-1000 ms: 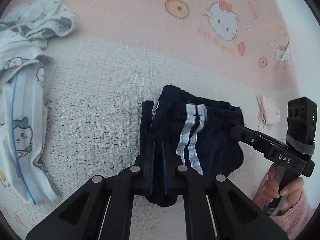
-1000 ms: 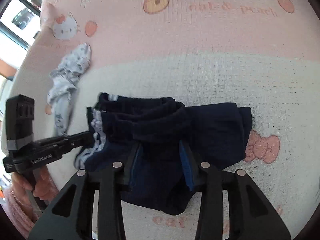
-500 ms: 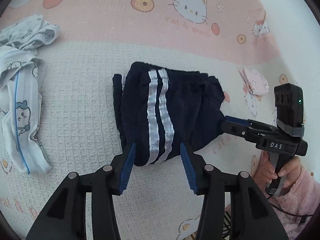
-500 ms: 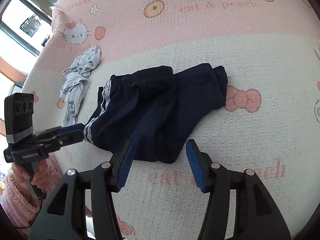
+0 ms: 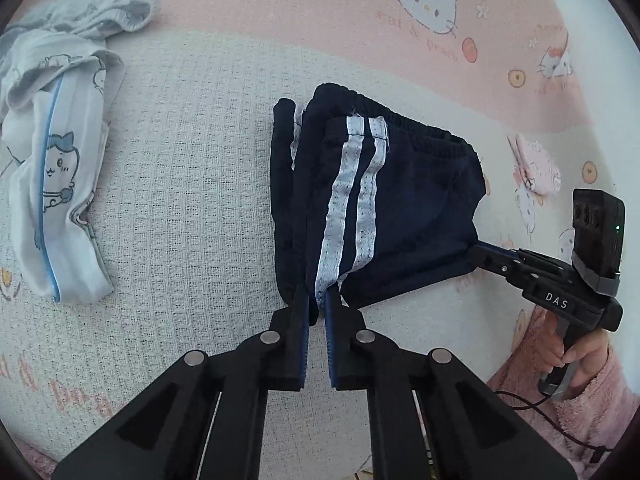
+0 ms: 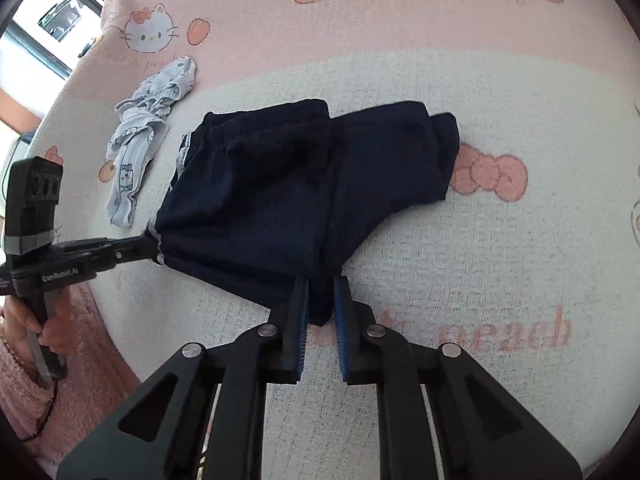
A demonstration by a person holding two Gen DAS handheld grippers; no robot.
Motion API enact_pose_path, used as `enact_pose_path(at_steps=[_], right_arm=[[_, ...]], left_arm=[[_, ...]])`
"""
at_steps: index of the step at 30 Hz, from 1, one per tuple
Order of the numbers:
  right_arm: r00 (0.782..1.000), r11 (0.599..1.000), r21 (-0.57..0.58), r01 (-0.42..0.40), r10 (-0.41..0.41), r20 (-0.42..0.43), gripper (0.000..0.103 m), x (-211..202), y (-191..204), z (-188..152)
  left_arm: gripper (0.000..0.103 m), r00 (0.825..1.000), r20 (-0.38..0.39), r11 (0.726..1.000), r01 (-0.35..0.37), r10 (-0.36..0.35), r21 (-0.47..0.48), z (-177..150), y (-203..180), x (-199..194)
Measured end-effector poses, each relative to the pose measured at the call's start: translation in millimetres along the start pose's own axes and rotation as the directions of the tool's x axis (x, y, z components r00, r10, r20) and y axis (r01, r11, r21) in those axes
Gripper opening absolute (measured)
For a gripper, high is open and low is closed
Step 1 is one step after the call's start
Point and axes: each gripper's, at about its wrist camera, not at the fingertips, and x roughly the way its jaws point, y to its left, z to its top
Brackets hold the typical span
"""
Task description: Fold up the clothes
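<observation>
Navy shorts point(image 5: 400, 200) lie folded on the blanket point(image 5: 180, 200); only your left view shows their white stripes. Your left gripper point(image 5: 317, 304) and right gripper point(image 6: 320, 296) each pinch the near hem.

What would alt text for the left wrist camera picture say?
A black left gripper pinches the near edge of folded navy shorts with two white stripes, on a cream and pink blanket. The right gripper grips their right corner; pale printed clothes lie left.

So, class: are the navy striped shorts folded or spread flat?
Folded: the navy striped shorts lie in stacked layers on the blanket, near edge pinched by the left gripper and right gripper.
</observation>
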Motion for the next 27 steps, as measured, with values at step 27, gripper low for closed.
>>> enact_pose_path(at_steps=[27], right_arm=[[0.994,0.961,0.255,-0.11,0.103,0.04,0.051,7.0,-17.6,16.0]], left_arm=[[0.045,0.994,0.092,0.98,0.082,-0.066,-0.183,11.2,17.2,3.1]])
